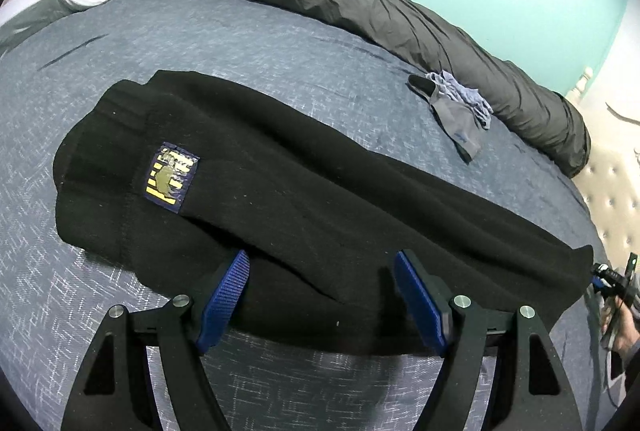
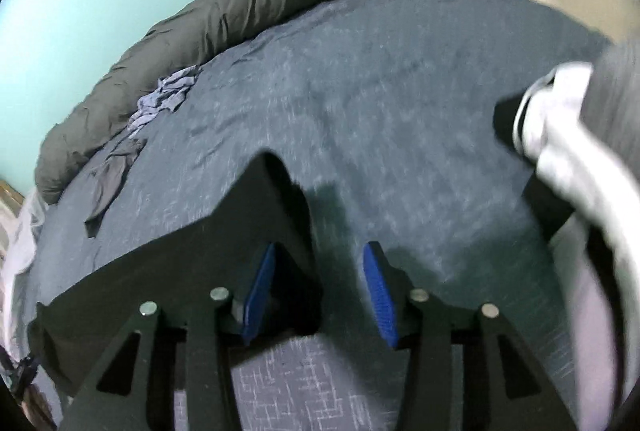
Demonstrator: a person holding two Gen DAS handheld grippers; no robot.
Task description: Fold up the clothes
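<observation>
The black sweater (image 1: 280, 191) is lying folded near the bed's (image 1: 280, 43) front edge. The left gripper (image 1: 322, 295) is hovering spread over its hem. The right gripper (image 2: 318, 291) is standing parted, pinching nothing, beside a sweater corner.

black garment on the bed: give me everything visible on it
The black garment looks like thick fleece or knit, laid long and flat across the blue-grey bedspread. One end has a ribbed band with stitching and a navy patch bearing a yellow emblem. It looks folded lengthwise. The left claw straddles its near edge, pads open. In the right wrist view a corner peaks beside the open right claw.
</observation>
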